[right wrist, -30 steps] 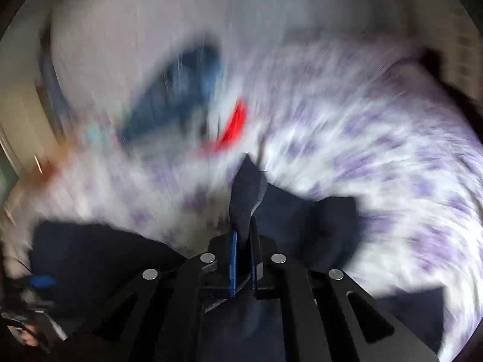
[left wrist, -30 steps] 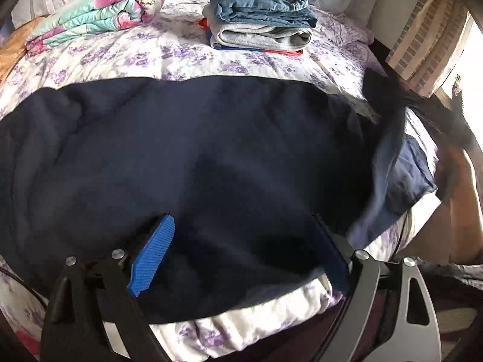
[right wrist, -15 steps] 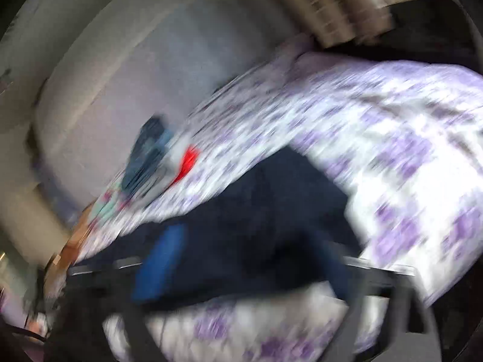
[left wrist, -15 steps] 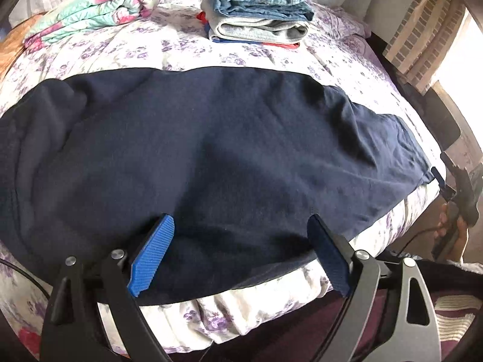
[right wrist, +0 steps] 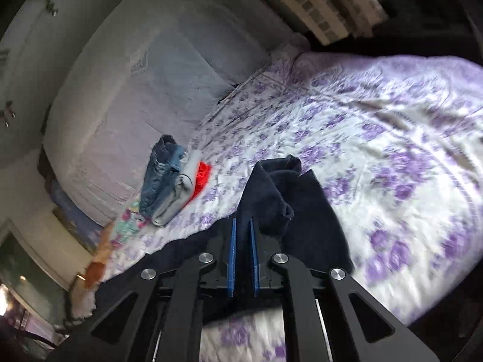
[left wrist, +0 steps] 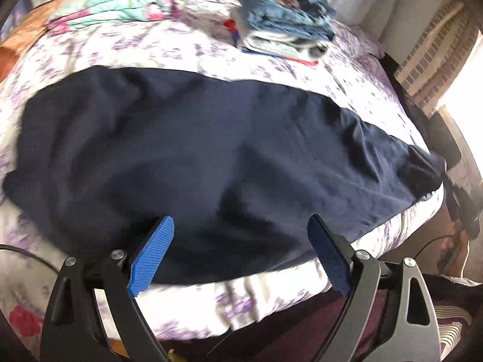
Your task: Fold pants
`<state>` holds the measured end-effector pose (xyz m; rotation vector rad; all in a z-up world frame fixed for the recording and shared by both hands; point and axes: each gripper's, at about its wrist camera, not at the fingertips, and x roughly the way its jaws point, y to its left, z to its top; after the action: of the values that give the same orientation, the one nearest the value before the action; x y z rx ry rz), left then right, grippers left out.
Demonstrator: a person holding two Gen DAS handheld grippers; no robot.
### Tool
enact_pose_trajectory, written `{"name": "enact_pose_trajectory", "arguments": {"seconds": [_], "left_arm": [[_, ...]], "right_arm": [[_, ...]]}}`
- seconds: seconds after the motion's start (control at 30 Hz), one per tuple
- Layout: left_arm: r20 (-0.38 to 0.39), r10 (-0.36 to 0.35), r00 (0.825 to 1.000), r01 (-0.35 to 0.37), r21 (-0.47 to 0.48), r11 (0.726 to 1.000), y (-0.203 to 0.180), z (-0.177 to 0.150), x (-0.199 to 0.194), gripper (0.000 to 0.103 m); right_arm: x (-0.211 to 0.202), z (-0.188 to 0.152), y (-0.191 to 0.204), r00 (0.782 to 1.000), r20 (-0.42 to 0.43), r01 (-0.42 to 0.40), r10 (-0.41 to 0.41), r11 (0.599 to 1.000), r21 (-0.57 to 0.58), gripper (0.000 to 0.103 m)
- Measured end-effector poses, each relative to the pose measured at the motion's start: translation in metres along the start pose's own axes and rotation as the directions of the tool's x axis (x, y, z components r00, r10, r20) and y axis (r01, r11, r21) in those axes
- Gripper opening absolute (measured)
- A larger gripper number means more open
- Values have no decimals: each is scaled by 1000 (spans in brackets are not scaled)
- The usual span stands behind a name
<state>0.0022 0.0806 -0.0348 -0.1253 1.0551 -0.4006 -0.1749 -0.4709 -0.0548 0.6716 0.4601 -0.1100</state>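
The navy pants (left wrist: pixel 211 157) lie spread flat across the floral bed, reaching its near edge. My left gripper (left wrist: pixel 238 241) is open, its blue pads (left wrist: pixel 152 253) apart just above the pants' near edge, holding nothing. In the right wrist view my right gripper (right wrist: pixel 242 226) has its pads almost together. The navy pants' end (right wrist: pixel 280 193) lies bunched right in front of it. I cannot tell if fabric is pinched between the pads.
A stack of folded clothes, jeans on top (left wrist: pixel 283 24), sits at the back of the bed (left wrist: pixel 151 51); it also shows in the right wrist view (right wrist: pixel 169 181). A folded floral blanket (left wrist: pixel 120 3) lies back left. Pillows (right wrist: pixel 151 90) line the headboard.
The right gripper let go of the pants' leg end, opened half a second ago, and has now closed its pads near the pants' end. The pants now lie flat. The left gripper stayed open.
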Motion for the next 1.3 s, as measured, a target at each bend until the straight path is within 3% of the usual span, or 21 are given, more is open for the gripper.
{"name": "enact_pose_trajectory", "arguments": {"seconds": [0.1,0.23,0.37,0.43,0.47,0.53,0.6,0.63,0.67,0.7,0.73,0.8,0.83,0.87,0.9,0.97,1.0,1.07,1.13,1.23,1.3], "left_arm": [[27,-3,1000,4,-50,999,20,-5,-22,87],[34,-10,999,14,-128,992,41,-15,-38,89],[32,81,996,-74,-183,980,61,-25,-22,91],[9,201,980,-193,-240,951,85,-27,-3,82],[55,219,974,-200,-242,949,90,-27,-7,79],[22,229,973,-216,-254,943,94,-25,-12,74],[-6,259,966,-252,-248,935,94,-25,-19,74],[-21,277,961,-273,-258,927,93,-24,-25,74],[-18,278,961,-272,-263,926,90,-23,-31,72],[9,262,965,-250,-259,933,82,-20,-40,73],[55,229,972,-211,-232,950,67,-13,-48,73],[126,168,978,-146,-164,976,35,-3,-56,80],[149,145,978,-126,-129,983,21,2,-56,88],[172,120,978,-107,-81,991,0,11,-48,90],[171,91,981,-84,-49,995,-17,20,-35,91],[122,39,992,-40,7,999,-36,32,-5,91],[84,44,996,-46,30,998,-43,37,14,91],[-38,76,996,-73,71,995,-49,40,54,89],[-87,119,989,-107,130,986,-51,32,68,89],[-121,94,988,-73,166,983,-47,20,59,89],[-152,35,988,-14,140,990,-35,16,52,89]], "right_arm": [[16,-15,-10,985,-69,153,-157,987,-54,9],[22,-18,-13,980,-84,173,-178,983,-63,10],[24,-9,-3,967,-58,238,-249,960,-147,12],[22,-4,-6,948,-43,305,-316,939,-161,14],[18,-1,-3,939,-22,335,-343,928,-165,15],[-1,11,11,933,76,361,-353,912,-194,16],[-19,23,36,951,171,293,-257,925,-240,30],[-20,30,54,974,165,196,-155,941,-277,37],[-15,35,70,991,119,98,-64,946,-309,47],[6,40,97,998,-10,-66,67,934,-351,48],[21,41,113,987,-88,-155,132,918,-364,48],[77,35,163,913,-311,-367,263,862,-350,52],[102,28,184,871,-398,-433,289,835,-339,55],[133,19,208,823,-482,-490,301,805,-335,55],[156,11,227,791,-536,-520,294,785,-336,59],[205,-4,255,735,-625,-551,262,768,-326,61],[240,-13,267,690,-681,-565,245,770,-297,63],[274,-26,273,632,-741,-575,228,779,-250,63],[293,-48,273,507,-839,-602,196,778,-182,63],[261,-73,277,358,-918,-738,173,654,-165,66],[238,-83,273,234,-956,-807,177,584,-89,67]]}}
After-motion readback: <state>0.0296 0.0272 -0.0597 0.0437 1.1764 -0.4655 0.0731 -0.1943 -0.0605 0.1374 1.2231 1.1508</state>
